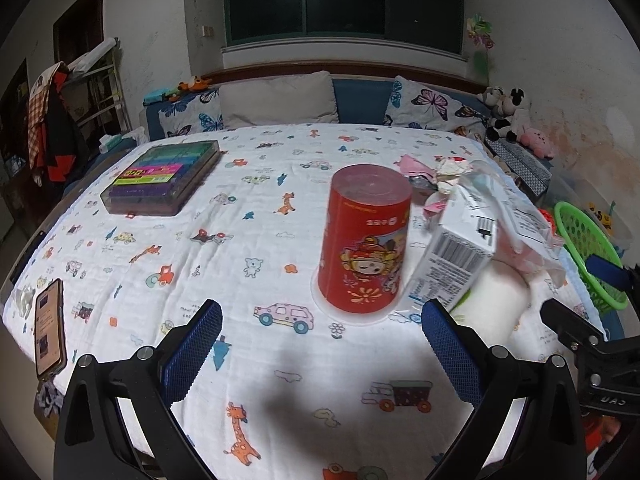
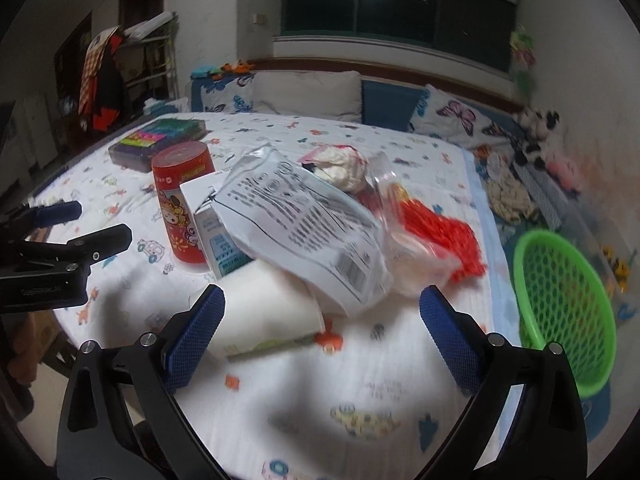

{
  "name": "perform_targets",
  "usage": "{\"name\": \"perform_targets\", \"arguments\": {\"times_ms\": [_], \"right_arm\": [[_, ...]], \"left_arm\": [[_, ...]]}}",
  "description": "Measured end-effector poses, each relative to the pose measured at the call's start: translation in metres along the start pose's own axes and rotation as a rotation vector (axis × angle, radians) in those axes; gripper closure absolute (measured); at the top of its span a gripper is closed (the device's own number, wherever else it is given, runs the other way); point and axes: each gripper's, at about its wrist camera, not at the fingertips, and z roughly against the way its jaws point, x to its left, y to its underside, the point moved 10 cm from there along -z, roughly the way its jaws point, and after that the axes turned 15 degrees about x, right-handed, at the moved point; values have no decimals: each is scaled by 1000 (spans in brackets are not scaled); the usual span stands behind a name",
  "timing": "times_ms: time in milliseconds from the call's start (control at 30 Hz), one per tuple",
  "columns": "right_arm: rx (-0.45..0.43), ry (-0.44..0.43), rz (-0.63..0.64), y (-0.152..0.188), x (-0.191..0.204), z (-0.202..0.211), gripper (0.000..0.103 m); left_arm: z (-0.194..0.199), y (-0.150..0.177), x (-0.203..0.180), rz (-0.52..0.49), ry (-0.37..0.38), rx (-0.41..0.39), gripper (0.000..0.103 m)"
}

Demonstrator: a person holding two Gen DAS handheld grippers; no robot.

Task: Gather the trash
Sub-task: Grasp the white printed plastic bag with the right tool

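Note:
A trash pile lies on the cartoon-print cloth: a silver printed bag [image 2: 304, 216], a white carton [image 2: 216, 236], a white paper cup [image 2: 264, 312] on its side, crumpled paper [image 2: 344, 168] and a red-orange wrapper [image 2: 436, 236]. The carton [image 1: 460, 256] and cup [image 1: 492, 304] also show in the left wrist view. A green mesh basket [image 2: 568, 308] sits at the right edge. My right gripper [image 2: 320, 336] is open, just short of the cup and bag. My left gripper [image 1: 320, 348] is open and empty, in front of a red canister [image 1: 366, 240].
A clear box of coloured markers [image 1: 160, 176] lies far left. A phone [image 1: 50, 328] lies at the table's left edge. Behind the table is a sofa with butterfly pillows [image 1: 432, 106] and plush toys [image 1: 508, 116]. The basket [image 1: 588, 256] also shows at the right in the left wrist view.

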Motion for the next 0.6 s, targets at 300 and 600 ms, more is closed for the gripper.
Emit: {"name": "perform_targets", "arguments": {"times_ms": [300,600], "right_arm": [[7,53,72,-28,8,-28,21],[9,19,31,-41,-4,-30,48]], "left_arm": [[-14,-18,8,4,34,3,6],[-29,-48,-5,-101,99,-13,6]]}}
